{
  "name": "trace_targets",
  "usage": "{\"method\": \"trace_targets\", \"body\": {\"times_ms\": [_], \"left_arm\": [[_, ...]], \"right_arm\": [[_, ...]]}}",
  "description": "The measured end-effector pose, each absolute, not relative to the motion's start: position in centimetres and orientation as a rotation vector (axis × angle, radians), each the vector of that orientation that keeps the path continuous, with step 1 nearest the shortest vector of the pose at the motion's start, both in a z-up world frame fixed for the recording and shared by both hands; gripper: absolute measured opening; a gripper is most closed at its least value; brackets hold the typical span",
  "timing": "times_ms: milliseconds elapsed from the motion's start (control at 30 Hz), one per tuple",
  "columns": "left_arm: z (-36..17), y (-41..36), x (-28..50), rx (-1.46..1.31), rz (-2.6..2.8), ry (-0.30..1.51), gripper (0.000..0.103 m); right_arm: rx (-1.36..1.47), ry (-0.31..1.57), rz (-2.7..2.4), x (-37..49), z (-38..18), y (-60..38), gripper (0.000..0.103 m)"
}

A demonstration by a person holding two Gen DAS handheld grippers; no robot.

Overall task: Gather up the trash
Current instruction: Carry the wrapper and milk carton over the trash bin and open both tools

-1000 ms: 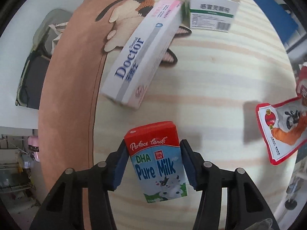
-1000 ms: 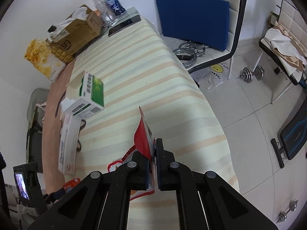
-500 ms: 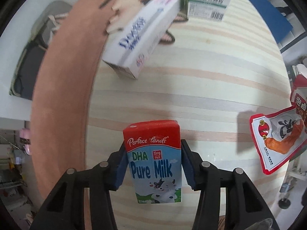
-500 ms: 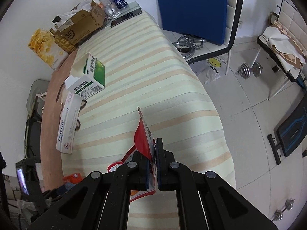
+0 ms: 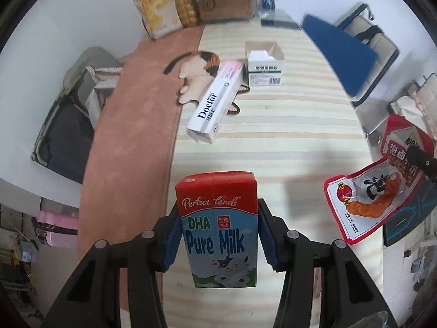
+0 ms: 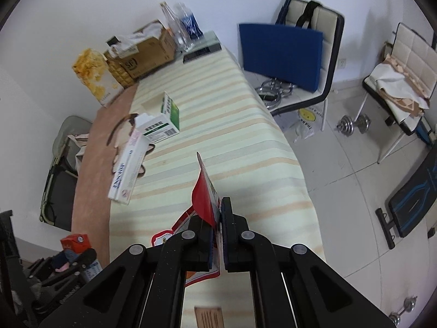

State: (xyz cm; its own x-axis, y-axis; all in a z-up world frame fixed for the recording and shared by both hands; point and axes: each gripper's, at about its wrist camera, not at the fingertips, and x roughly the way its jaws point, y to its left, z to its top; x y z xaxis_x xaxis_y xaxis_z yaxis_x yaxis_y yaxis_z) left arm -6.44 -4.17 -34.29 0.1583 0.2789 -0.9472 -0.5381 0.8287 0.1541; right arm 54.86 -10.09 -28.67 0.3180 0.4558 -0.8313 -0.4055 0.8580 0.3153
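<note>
My left gripper [image 5: 217, 235] is shut on a red and blue "Pure Milk" carton [image 5: 218, 227], held upright above the striped table [image 5: 286, 142]. My right gripper [image 6: 217, 218] is shut on a red and white snack wrapper [image 6: 204, 191], held edge-on above the table's near end. The wrapper also shows at the right of the left wrist view [image 5: 379, 186]. The carton shows at the lower left of the right wrist view [image 6: 75, 242]. A white "Doctor" box [image 5: 215, 106] and an open green and white medicine box [image 5: 263, 63] lie on the table farther back.
A brown runner with a cat figure [image 5: 199, 68] lies along the table's left side. Cardboard boxes, a snack bag [image 6: 94, 79] and bottles stand at the far end. A chair with a blue pad [image 6: 281, 54], dumbbells and a bench stand on the floor to the right.
Both grippers have lifted and pulled back from the table with their items. The left view has tilted up, so the far end of the table and the wall now show.
</note>
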Motion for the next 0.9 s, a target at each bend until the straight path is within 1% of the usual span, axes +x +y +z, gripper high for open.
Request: {"method": "trace_targets", "body": {"times_ms": [133,267,400,533,700,800,900], "left_arm": [[-32.0,-4.9,-11.3,-0.240,0.553,1.247,0.047],[-30.2,-6.8,-17.1,-0.219,0.502,1.224,0.047],[-28.9,-8.5,-23.5,-0.232,0.437,1.223,0.047],[-29.5,-10.1,-28.1,-0.260,0.386,1.263,0.047],[-33.0,-12.0,-32.0,-0.299,0.344,1.364,0.047],[-37.3,-12.7,-34.0,-0.352,0.350,1.442,0.047],[-43.0,-12.9,-35.7,-0.435,0.368,1.526,0.047]], "right_arm": [[0.072,1.078,0.545,49.7,-26.6,-12.8,0.005],[0.099,1.049,0.507,42.7,-25.2,-16.0,0.005],[0.125,1.050,0.455,34.9,-24.9,-19.4,0.004],[0.132,1.082,0.406,26.9,-25.8,-22.3,0.004],[0.110,1.191,0.374,19.5,-29.7,-24.9,0.004],[0.080,1.268,0.366,16.5,-33.5,-25.8,0.004],[0.067,1.348,0.350,15.3,-38.9,-26.1,0.004]]}}
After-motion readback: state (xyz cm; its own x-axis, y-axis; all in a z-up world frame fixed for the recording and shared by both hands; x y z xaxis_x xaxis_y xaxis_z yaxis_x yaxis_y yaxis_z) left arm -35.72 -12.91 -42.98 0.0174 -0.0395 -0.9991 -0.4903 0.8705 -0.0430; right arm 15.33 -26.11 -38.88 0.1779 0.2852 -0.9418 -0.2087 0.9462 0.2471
